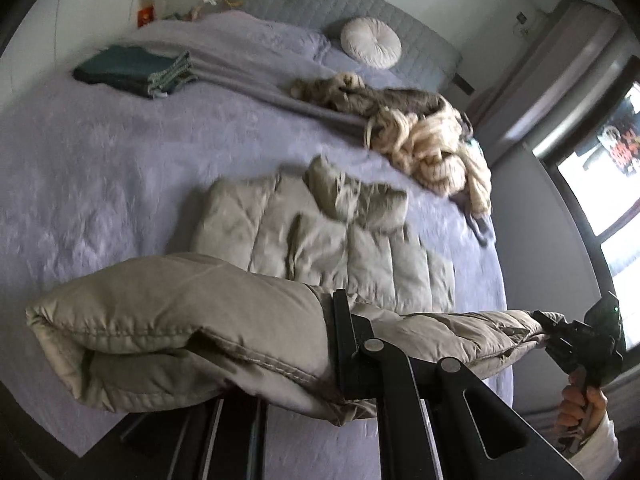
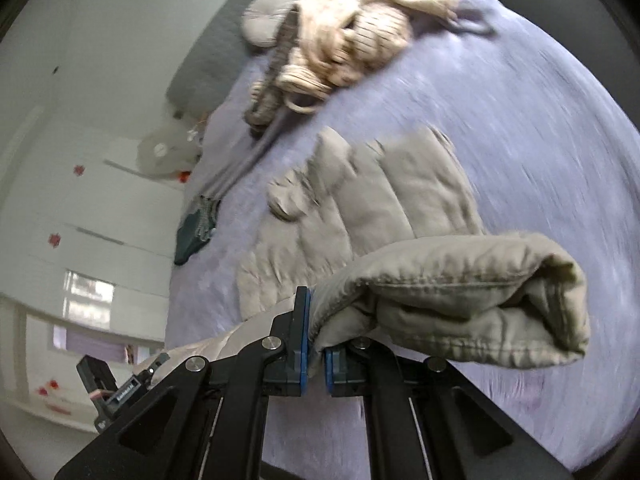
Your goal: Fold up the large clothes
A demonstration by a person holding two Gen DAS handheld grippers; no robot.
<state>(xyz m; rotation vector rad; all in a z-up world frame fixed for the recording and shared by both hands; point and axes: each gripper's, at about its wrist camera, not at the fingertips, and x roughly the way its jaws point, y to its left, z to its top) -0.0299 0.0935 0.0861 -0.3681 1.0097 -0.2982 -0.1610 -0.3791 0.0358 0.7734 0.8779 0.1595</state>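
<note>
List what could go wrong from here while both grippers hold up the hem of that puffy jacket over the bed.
1. The padded jacket is thick and slick-looking; the bunched hem could slip from the left gripper or the right gripper, both shut on it.
2. The collar end already looks rumpled, so carrying the hem over it may fold unevenly.
3. The knit pile lies close beyond the collar; the fold might land on or drag it.

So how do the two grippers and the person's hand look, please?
Both grippers are black, with flat linkage bars and round silver pivot pins. The right gripper has blue pads on its fingers. The left gripper looks all black. The bare hand wears a white sleeve.
</note>
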